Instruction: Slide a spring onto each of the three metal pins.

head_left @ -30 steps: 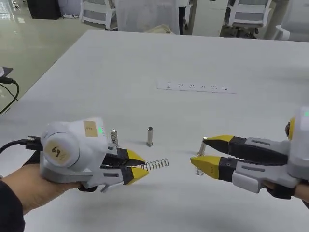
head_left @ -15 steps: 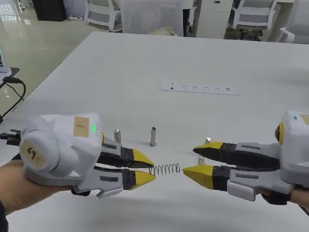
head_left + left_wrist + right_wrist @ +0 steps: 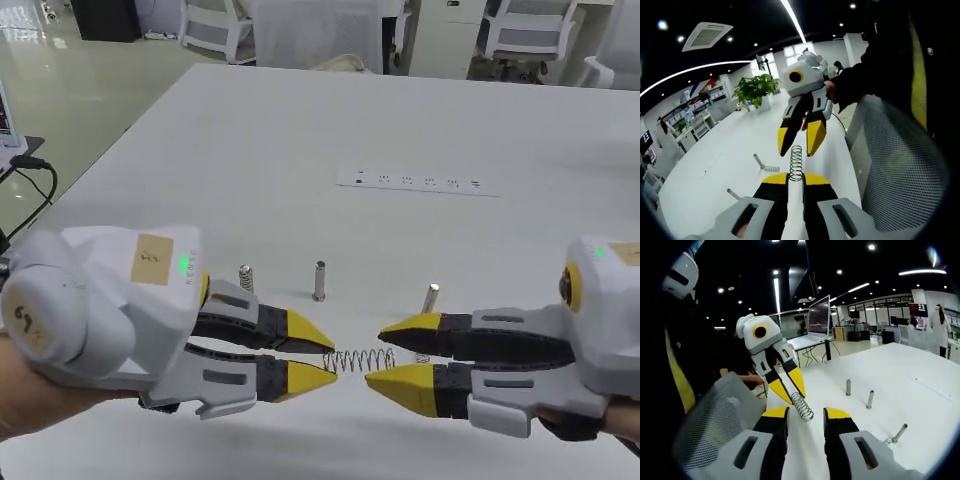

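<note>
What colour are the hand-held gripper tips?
Yellow on left hand-held gripper and right hand-held gripper; best in head view.

The table holds a power strip, a bare pin, another pin and a seemingly spring-wrapped pin.

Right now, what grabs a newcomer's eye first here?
A spring held level between two yellow-tipped grippers, front centre: the left gripper is shut on one end, the open right gripper brackets the other. Behind them on the white table, the left pin already carries a coil; the middle pin is bare.
</note>
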